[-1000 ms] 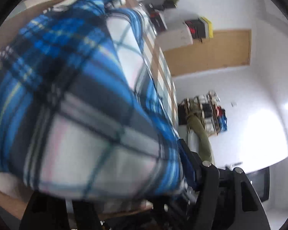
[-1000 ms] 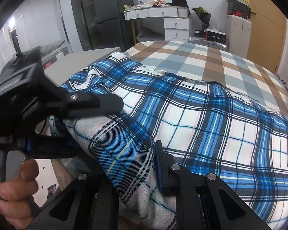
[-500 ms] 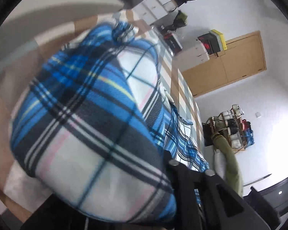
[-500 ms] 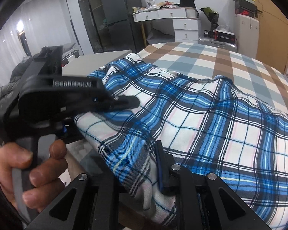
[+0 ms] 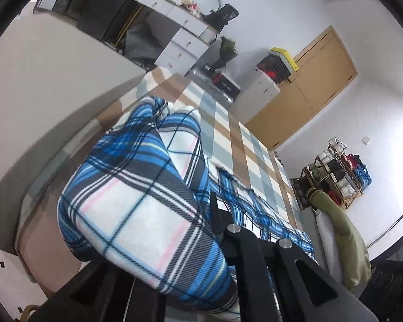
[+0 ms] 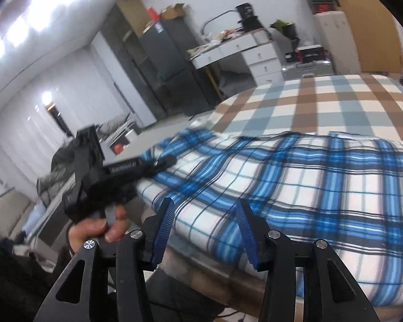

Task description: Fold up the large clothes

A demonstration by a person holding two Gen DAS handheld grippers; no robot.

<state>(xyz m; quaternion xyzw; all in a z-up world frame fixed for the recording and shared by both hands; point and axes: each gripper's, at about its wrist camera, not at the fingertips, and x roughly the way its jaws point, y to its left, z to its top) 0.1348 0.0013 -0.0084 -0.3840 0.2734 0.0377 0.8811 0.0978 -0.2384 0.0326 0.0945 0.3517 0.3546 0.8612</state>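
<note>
A large blue, white and black plaid garment [image 6: 295,182] lies spread on the bed. My left gripper [image 5: 201,214] is shut on a bunched fold of the plaid garment [image 5: 137,214], which fills the lower left of the left wrist view. The left gripper also shows in the right wrist view [image 6: 158,165], clamped on the garment's left edge, with a hand on its handle. My right gripper [image 6: 205,214] is open and empty, its blue pads [image 6: 164,225] just above the garment's near edge.
The bed has a brown, grey and white checked cover [image 6: 322,102]. A white desk with drawers [image 6: 249,53], a dark cabinet [image 6: 161,61] and a wooden wardrobe [image 5: 314,80] stand behind it. A loaded shelf rack [image 5: 335,177] stands at the right.
My right gripper has let go of the garment, opened and drawn back above its edge. The left gripper has kept its hold and moved left and lower along the bed.
</note>
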